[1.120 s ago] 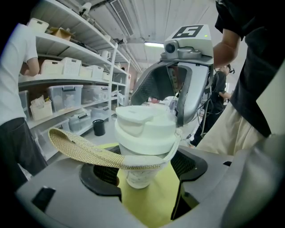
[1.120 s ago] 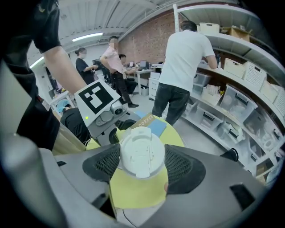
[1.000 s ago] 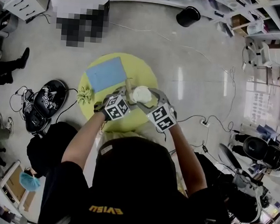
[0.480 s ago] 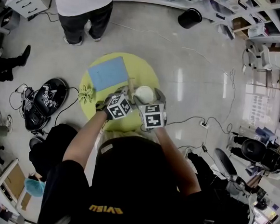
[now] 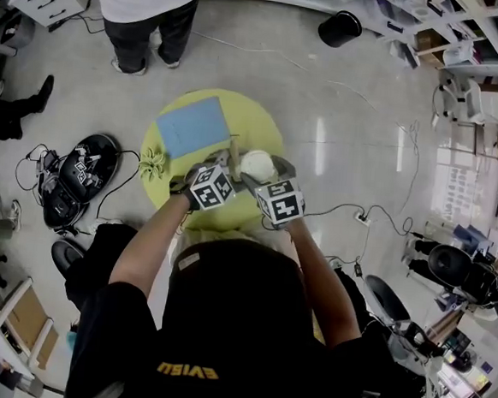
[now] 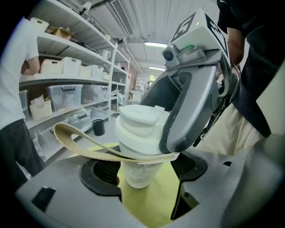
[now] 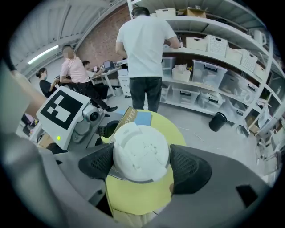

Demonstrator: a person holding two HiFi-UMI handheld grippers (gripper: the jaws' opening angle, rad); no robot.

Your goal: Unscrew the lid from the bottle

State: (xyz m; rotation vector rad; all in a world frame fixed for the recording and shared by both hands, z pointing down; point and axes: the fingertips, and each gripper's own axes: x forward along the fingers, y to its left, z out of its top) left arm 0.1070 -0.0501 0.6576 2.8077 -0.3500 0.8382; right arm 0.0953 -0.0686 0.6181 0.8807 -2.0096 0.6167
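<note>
From the head view, a round yellow table (image 5: 238, 116) holds a blue rectangular sheet (image 5: 190, 129). On the table's right half, the white stepped plastic lid (image 5: 256, 163) shows only as a pale disc, seen end-on.

The left gripper view gives the side profile that the head view lacks. A translucent, speckled plastic bottle (image 6: 139, 171) stands upright on the yellow surface. Its long axis is vertical, with the lid on top and the body narrowing toward the base. A woven tan strap (image 6: 75, 136) loops out to the left from under the lid.

The left gripper (image 6: 144, 167) has its black ribbed pads clamped on the bottle's body just below the lid. Lower down, the taper leaves a strip of yellow beside the right-hand pad.

The right gripper view looks straight down on the lid's top. The right gripper (image 7: 141, 162) has just been closing its jaws. Its pads sit on either side of the lid's rim, just beside it and not yet biting.
</note>
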